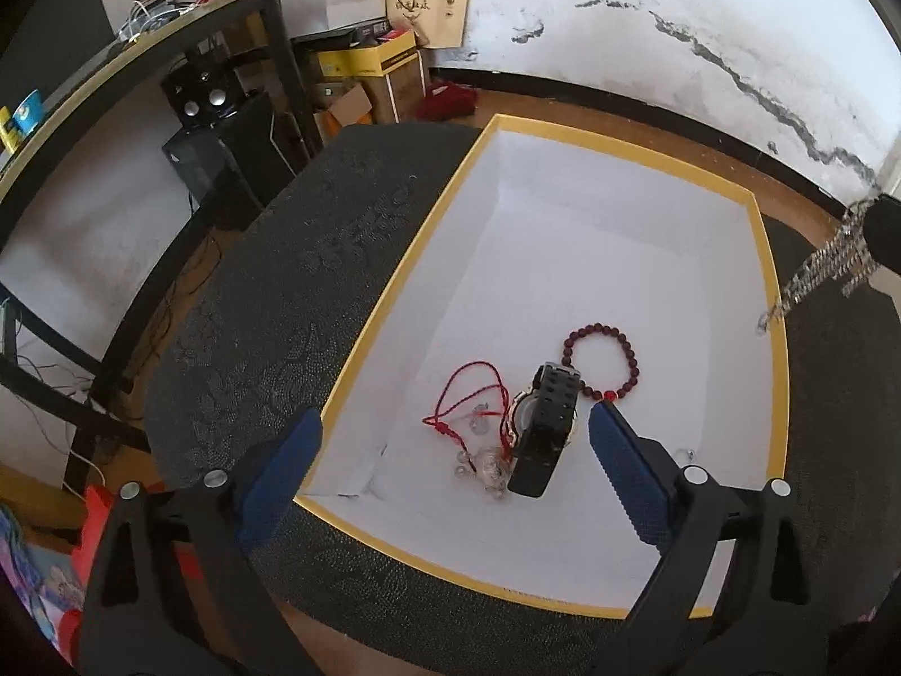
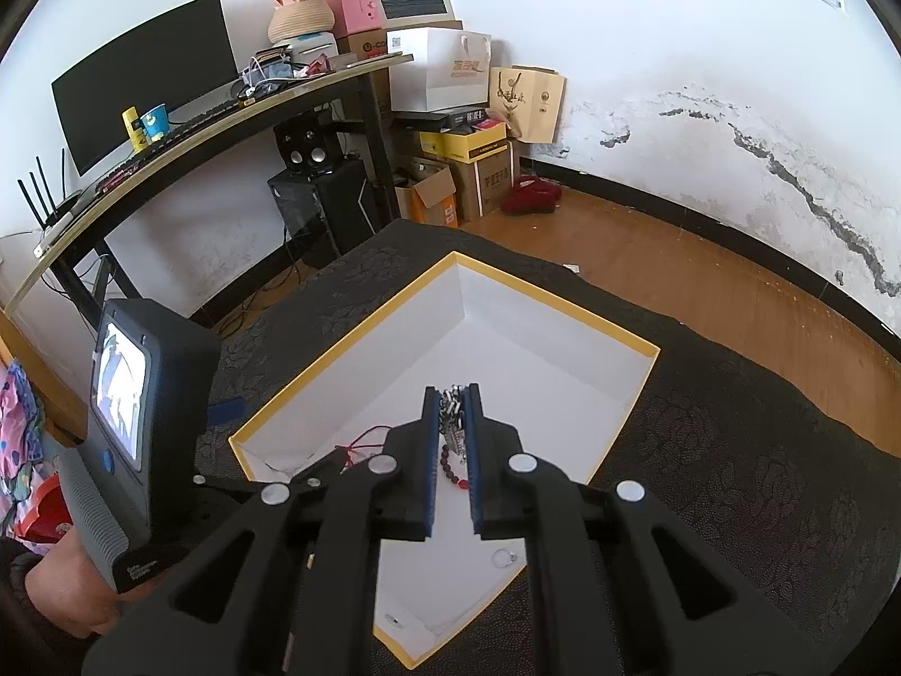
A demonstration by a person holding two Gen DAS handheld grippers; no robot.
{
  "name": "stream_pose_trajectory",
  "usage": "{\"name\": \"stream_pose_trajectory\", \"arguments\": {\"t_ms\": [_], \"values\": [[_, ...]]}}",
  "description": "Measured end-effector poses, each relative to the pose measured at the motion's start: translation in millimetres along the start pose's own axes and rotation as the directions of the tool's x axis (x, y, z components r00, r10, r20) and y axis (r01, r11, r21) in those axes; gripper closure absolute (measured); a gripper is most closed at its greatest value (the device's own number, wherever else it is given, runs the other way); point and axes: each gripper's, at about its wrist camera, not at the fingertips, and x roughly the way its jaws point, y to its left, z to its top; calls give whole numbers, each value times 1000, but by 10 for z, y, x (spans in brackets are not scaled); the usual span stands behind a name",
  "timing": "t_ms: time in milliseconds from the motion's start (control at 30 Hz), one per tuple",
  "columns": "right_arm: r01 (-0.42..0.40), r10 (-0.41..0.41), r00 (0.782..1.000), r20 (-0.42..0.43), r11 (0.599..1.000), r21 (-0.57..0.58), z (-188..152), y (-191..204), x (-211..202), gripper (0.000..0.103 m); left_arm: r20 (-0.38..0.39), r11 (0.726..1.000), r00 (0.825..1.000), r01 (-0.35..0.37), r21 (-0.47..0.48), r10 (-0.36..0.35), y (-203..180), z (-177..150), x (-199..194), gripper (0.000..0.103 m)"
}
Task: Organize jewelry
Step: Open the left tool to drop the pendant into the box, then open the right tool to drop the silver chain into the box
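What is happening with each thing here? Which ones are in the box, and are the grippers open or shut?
Left gripper: open, holding nothing.
Right gripper: shut on the silver chain.
Box: open, no lid on it.
Watch: inside the box, lying free.
Bead bracelet: inside the box, round and closed.
Red cord necklace: inside the box, loose.
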Motion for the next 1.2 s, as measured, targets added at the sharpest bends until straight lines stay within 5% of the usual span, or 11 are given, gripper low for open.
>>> {"name": "stream_pose_trajectory", "arguments": {"t_ms": [633,1200], "values": [[10,-10,1000,-28,1000,5,-9,-12,109,94,20,1000,1000,7,-21,-7,192,-234,-307,10],[60,-58,988,-142,998,11,-230,-133,709,94,33,1000,999,15,-26,-15,219,-339,-458,10]]}}
